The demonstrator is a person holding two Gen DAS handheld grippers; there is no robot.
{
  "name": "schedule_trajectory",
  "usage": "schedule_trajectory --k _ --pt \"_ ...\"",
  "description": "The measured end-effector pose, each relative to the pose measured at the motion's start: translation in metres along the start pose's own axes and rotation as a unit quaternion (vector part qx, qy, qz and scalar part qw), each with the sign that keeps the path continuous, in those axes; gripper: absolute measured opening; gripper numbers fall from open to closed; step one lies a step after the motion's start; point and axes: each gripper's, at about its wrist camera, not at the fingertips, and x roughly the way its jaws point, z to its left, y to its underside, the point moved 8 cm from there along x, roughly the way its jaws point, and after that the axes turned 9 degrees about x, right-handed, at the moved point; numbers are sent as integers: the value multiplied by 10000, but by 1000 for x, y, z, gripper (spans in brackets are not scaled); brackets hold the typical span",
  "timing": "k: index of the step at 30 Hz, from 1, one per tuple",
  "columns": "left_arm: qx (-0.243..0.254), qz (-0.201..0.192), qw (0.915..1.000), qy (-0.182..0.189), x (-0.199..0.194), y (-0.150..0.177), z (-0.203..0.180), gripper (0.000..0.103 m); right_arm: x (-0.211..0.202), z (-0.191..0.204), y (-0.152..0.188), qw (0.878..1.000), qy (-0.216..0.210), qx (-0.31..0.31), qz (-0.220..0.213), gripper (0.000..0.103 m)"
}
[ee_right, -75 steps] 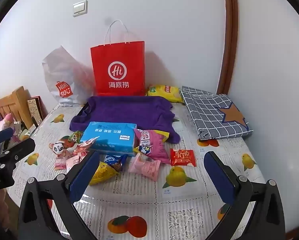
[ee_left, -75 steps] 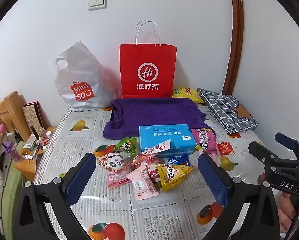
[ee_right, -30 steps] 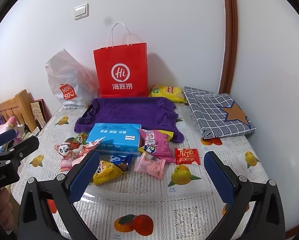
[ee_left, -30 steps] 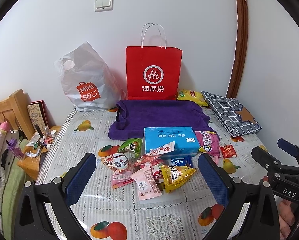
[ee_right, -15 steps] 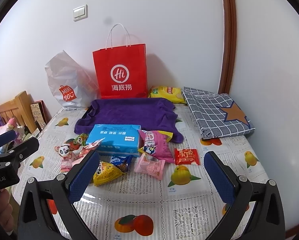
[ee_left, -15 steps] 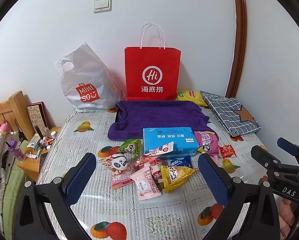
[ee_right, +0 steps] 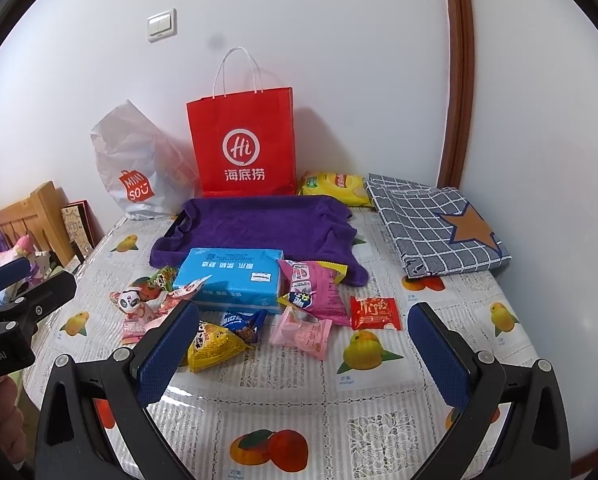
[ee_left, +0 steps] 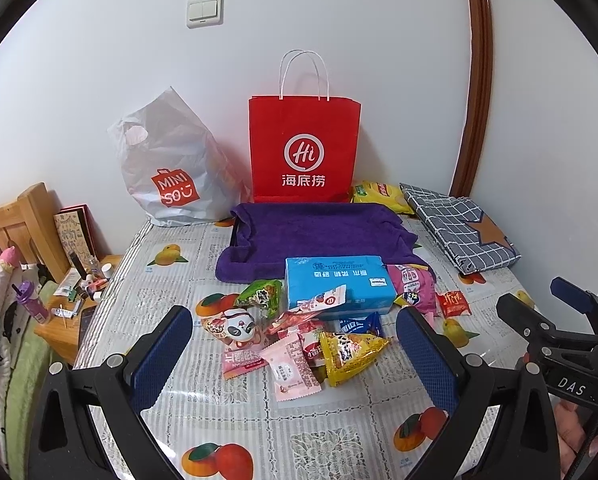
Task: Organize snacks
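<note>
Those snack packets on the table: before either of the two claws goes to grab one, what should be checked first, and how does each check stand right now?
1. Left gripper open and holding nothing: ok.
2. Right gripper open and holding nothing: ok.
3. Snacks within view: ok; the yellow triangular packet lies on the table just ahead of the left gripper.
4. A packet lying apart for a clean grab: ok for the small red packet; not ok for the pink ones by the panda packet, which overlap.
5. Where the snacks should go: cannot tell; a red paper bag stands at the back, its opening unseen.
</note>
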Motion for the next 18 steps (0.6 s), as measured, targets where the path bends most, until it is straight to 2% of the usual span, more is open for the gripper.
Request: schedule_trajectory --k 11,18 --pt "92 51 9999 -71 -1 -1 3 103 2 2 0 10000 7 -3 26 103" --pt "93 52 9999 25 -1 1 2 103 3 3 4 10000 -6 -29 54 103"
